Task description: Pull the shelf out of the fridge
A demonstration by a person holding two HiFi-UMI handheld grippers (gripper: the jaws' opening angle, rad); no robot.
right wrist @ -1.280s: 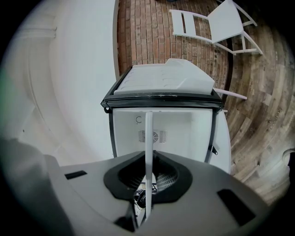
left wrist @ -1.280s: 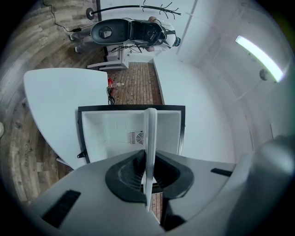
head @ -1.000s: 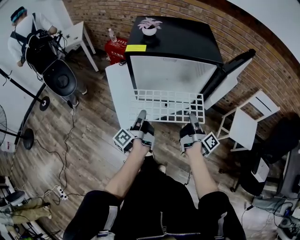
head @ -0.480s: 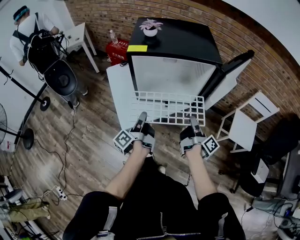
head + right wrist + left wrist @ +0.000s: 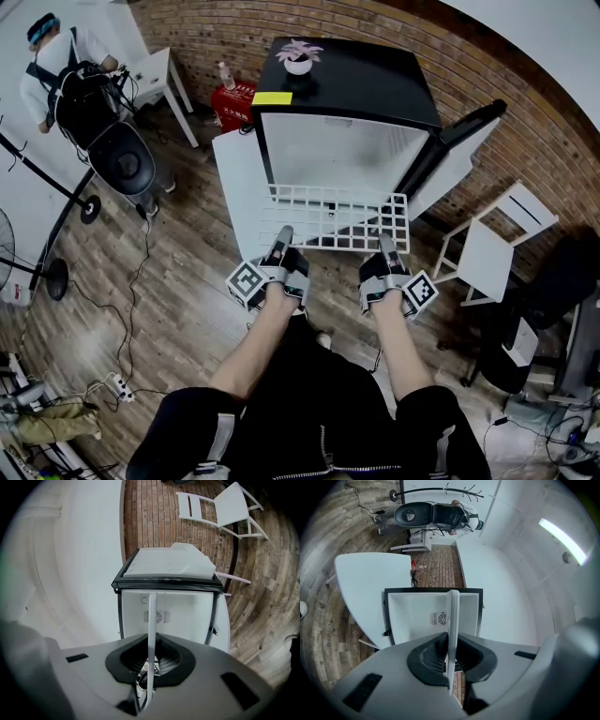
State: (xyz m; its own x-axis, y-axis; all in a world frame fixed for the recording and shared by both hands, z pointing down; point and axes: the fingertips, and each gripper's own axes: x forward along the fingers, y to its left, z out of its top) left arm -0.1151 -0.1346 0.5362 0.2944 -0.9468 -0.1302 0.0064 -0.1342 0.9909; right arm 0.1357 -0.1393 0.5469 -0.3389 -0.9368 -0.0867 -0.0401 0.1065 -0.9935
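Note:
The small black fridge (image 5: 356, 80) stands open, its white inside (image 5: 342, 150) facing me. The white wire shelf (image 5: 337, 214) sticks out of it, level, towards me. My left gripper (image 5: 281, 236) is shut on the shelf's front edge near its left corner. My right gripper (image 5: 385, 244) is shut on the same edge near the right corner. In the left gripper view the shelf (image 5: 453, 616) runs edge-on between the pads of the left gripper (image 5: 449, 660). The right gripper view shows the shelf (image 5: 151, 620) the same way inside the right gripper (image 5: 150, 667).
The fridge door (image 5: 459, 159) hangs open at the right. A white table (image 5: 234, 187) stands against the fridge's left side. A potted plant (image 5: 298, 54) and a yellow note (image 5: 271, 97) sit on the fridge top. A white chair (image 5: 497, 244) is right; a person (image 5: 56, 66) is far left.

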